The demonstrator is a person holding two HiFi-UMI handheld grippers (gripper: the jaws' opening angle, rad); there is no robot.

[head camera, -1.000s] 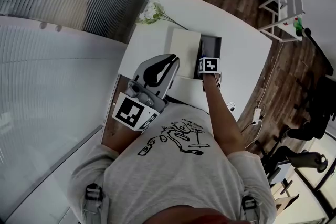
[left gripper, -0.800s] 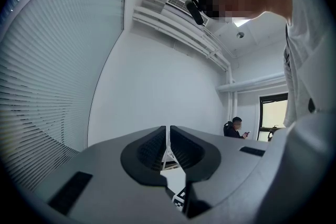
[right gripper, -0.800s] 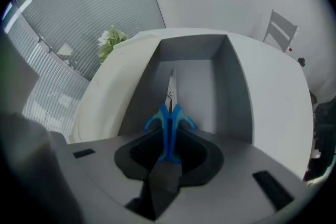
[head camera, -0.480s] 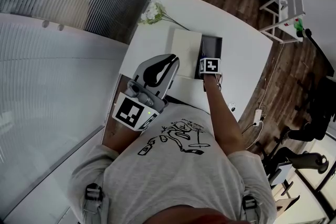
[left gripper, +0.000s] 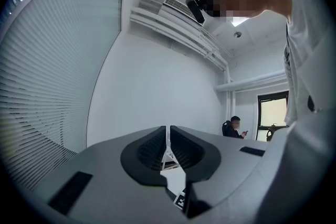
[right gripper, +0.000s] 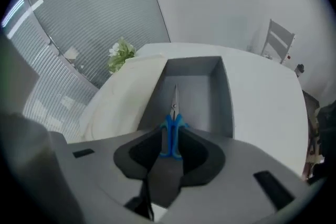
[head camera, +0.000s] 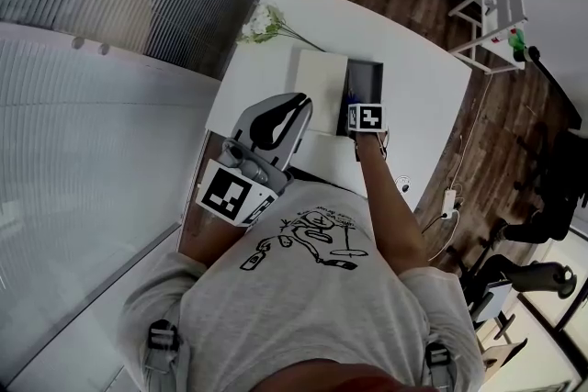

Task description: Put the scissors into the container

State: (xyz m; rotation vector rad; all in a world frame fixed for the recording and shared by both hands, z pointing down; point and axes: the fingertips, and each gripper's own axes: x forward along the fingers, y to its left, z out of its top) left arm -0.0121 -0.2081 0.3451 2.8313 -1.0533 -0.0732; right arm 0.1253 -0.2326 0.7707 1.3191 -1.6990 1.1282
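1. The right tool points forward and down over a grey container; its dark jaws are opening.
2. Scissors with blue handles sit between the jaws, close against both pads. The closed blades point straight ahead over the container's floor.
3. The container is an open box standing on a white bench.
4. A cream panel lies just beside the container's left wall.
5. White flowers lie near the bench's far left corner, in front of window blinds.
6. A white chair stands beyond the bench, far right.
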